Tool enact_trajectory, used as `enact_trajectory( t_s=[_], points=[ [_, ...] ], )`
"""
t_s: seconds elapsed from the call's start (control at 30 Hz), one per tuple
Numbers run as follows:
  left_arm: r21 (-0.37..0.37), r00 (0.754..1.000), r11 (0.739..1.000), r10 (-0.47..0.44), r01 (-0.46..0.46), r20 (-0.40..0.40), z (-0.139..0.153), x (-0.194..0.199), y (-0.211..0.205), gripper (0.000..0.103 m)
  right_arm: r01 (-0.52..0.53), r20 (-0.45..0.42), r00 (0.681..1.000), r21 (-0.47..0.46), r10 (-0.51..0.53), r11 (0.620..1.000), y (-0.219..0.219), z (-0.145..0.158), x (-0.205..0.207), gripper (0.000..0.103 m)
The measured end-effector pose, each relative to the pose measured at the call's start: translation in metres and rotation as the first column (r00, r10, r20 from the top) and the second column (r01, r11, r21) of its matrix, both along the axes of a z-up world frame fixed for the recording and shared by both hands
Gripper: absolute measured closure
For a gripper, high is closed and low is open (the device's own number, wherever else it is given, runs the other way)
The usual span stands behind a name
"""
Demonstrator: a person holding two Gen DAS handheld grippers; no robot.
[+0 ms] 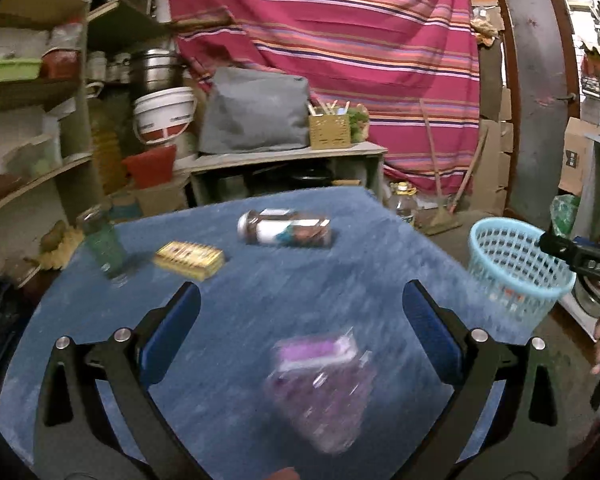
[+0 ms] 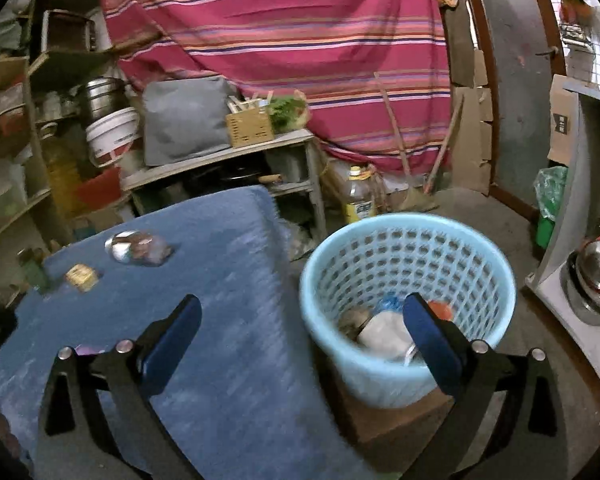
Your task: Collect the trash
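A blurred purple wrapper [image 1: 320,384] lies on the blue tablecloth [image 1: 260,280] between the fingers of my open left gripper [image 1: 300,308]. Farther off lie a can on its side [image 1: 286,230], a yellow box [image 1: 190,259] and a green glass bottle [image 1: 102,246]. The light-blue basket [image 1: 516,268] stands off the table's right edge. My right gripper [image 2: 300,316] is open and empty, over the table edge next to the basket [image 2: 404,304], which holds several pieces of trash [image 2: 384,328]. The can [image 2: 138,248] and box [image 2: 82,276] show at left.
Shelves with pots and a white bucket [image 1: 166,114] stand at the left. A low bench with a grey bag [image 1: 256,110] is behind the table, before a striped cloth [image 1: 340,40]. An oil bottle [image 2: 358,196] and a broom stand on the floor.
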State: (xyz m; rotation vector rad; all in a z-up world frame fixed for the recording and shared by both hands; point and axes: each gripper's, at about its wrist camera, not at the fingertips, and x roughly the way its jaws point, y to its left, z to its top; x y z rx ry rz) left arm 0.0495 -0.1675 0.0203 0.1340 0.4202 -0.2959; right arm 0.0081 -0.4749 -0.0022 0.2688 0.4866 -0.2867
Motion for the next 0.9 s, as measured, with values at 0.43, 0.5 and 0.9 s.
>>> enact_trajectory(
  t_s=[0.43,0.5,0.9],
  points=[
    [-0.002,0.991,0.991,0.131,-0.131,-0.026,-0.027,-0.040,0.092,0.005,-0.143,-0.055,0.989,-0.068,0.139,0.987,0.140,-0.021,-0.046,0.004],
    [-0.016,0.989,0.990,0.143,-0.143,-0.040,-0.031,-0.043,0.101,0.005,-0.157,-0.039,0.987,-0.110,0.154,0.982,0.156,-0.021,-0.053,0.004],
    [-0.030,0.976,0.976,0.212,-0.214,-0.047,-0.045,-0.047,0.130,0.005,-0.168,-0.041,0.986,-0.250,0.163,0.954,0.209,-0.022,-0.051,0.004]
  ],
)
